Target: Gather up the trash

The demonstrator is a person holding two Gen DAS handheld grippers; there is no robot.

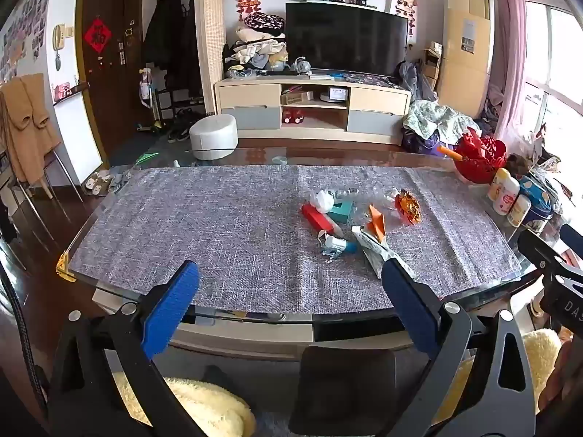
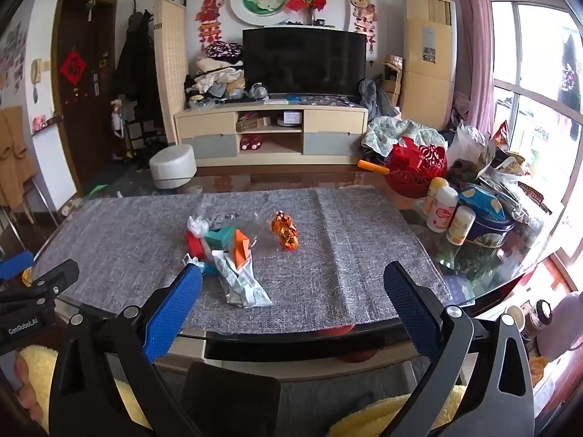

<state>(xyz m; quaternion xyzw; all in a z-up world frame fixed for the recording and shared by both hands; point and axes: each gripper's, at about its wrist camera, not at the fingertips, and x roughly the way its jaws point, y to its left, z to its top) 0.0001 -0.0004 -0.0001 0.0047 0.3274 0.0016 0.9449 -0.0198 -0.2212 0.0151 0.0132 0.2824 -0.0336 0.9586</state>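
A pile of trash lies on the grey table mat (image 1: 218, 225): a red box (image 1: 317, 218), a teal box (image 1: 342, 211), an orange carton (image 1: 377, 223), a silver wrapper (image 1: 375, 251), a white crumpled bag (image 1: 322, 199) and an orange foil wrapper (image 1: 408, 205). In the right wrist view the same silver wrapper (image 2: 242, 280), orange carton (image 2: 240, 249) and foil wrapper (image 2: 286, 235) sit ahead. My left gripper (image 1: 291, 275) hangs open over the near table edge, short of the pile. My right gripper (image 2: 293, 278) is open too, with nothing between its blue pads.
A red basket (image 2: 415, 171), white bottles (image 2: 441, 209) and a blue tin (image 2: 486, 218) crowd the table's right end. The glass table edge (image 1: 255, 315) is just below the fingers. A black chair back (image 1: 346, 389) stands in front. A TV cabinet (image 1: 313, 109) is beyond.
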